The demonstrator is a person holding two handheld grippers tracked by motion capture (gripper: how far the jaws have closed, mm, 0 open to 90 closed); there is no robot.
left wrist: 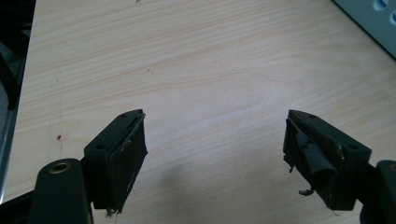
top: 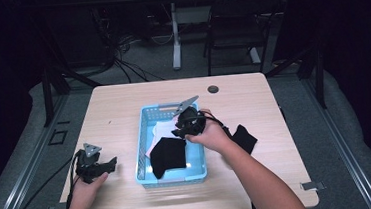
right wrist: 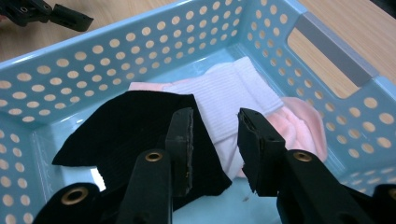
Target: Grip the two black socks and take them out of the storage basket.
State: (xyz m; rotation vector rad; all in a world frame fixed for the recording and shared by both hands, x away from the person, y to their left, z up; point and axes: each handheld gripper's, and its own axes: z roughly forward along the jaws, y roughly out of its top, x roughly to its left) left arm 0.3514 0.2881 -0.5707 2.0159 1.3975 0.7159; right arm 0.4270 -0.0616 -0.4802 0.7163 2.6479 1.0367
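Observation:
A light blue perforated basket (top: 141,138) stands mid-table. Inside lie a black sock (top: 167,155), a white sock (right wrist: 233,93) and a pink sock (right wrist: 303,121). Over the basket's right half hovers my right gripper (top: 178,132), held in a hand. In the right gripper view its jaws (right wrist: 215,114) stand apart above the black sock (right wrist: 140,121), with nothing between the pads. A second black sock (top: 244,139) lies on the table right of the basket. Left of the basket my left gripper (top: 112,163) rests low over bare wood, jaws (left wrist: 215,116) wide apart and empty.
The wooden table (top: 118,109) has a round cable hole (top: 213,89) near its far edge. A dark chair (top: 237,25) and a table leg stand on the floor beyond. The left gripper (right wrist: 46,14) is seen past the basket's wall in the right gripper view.

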